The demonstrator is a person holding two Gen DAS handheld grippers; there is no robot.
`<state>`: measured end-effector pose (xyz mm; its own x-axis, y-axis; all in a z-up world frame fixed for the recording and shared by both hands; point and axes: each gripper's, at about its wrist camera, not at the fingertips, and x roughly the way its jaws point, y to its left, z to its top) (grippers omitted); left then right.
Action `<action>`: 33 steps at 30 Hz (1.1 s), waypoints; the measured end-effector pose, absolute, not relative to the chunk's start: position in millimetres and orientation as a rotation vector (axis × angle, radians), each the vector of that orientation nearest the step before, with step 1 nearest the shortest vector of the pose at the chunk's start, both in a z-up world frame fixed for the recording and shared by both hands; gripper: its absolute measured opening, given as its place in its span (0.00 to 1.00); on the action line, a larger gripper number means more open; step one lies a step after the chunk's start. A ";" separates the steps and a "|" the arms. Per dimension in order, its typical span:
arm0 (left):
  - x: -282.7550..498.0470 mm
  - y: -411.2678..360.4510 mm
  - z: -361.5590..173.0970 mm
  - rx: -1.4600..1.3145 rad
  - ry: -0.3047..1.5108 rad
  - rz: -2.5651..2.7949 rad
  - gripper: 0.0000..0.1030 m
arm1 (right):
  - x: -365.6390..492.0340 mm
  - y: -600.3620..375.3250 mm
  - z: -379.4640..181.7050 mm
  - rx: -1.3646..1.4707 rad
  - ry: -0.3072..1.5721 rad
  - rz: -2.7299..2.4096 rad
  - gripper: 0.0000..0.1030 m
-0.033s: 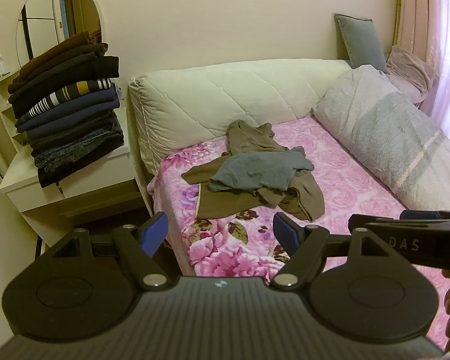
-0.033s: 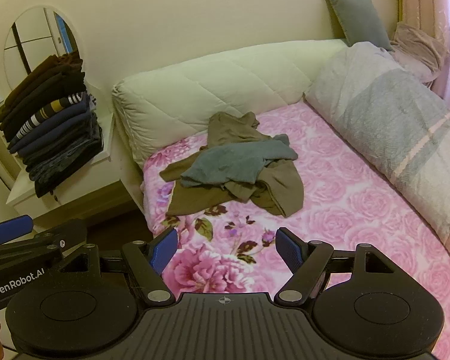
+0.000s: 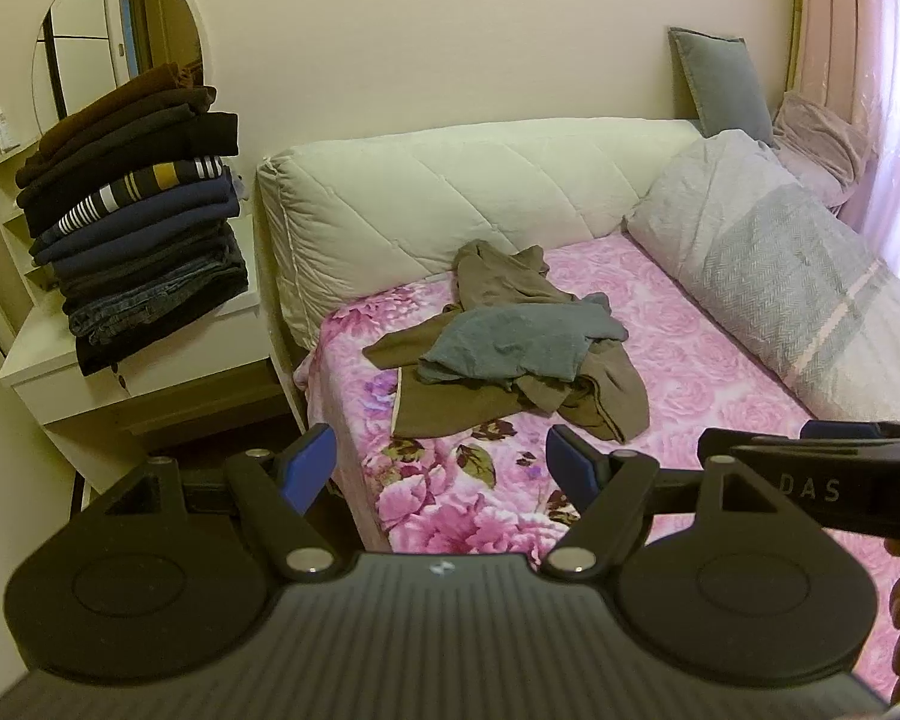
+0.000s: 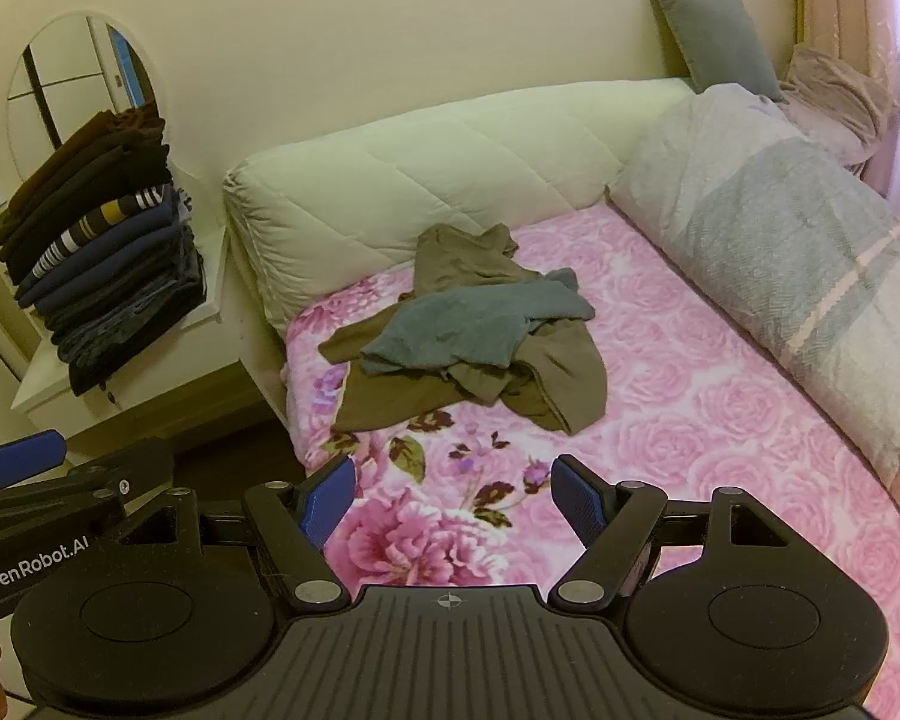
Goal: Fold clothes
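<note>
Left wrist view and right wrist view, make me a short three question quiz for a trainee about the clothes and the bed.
1. True or false: the grey-blue garment lies on top of the olive-brown garment.
2. Where does the stack of folded clothes stand?
A. on the floral bedspread
B. on the white side table
C. on the grey pillow
3. Fill in: both the left claw and the right claw are ____ and hold nothing.

Key: 1 true; 2 B; 3 open.
</note>
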<state>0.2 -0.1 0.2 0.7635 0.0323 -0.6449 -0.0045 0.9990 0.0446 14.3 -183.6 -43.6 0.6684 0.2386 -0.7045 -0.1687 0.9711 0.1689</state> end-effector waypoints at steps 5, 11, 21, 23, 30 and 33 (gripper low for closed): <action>7.4 0.4 0.6 0.034 0.726 0.010 0.72 | 14.2 -182.8 -44.6 0.098 0.808 0.229 0.73; 4.5 -1.2 0.7 0.057 0.706 0.003 0.72 | 16.6 -191.3 -40.9 0.100 0.805 0.224 0.73; 10.4 -1.4 0.3 0.063 0.716 -0.011 0.72 | 16.7 -189.9 -41.4 0.101 0.798 0.215 0.73; 11.6 -0.9 0.4 0.064 0.718 -0.014 0.72 | 15.8 -189.9 -41.5 0.102 0.798 0.213 0.73; 13.5 -1.6 0.5 0.074 0.718 -0.031 0.72 | 16.6 -187.7 -40.7 0.107 0.797 0.201 0.73; 15.7 -0.6 1.5 0.076 0.715 -0.037 0.72 | 16.5 -186.9 -39.3 0.111 0.791 0.195 0.73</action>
<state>15.7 -0.6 1.5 0.7544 -0.0078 -0.6564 0.0599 0.9966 0.0571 16.5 -187.0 -39.3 0.6865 0.2158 -0.6944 -0.1326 0.9761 0.1722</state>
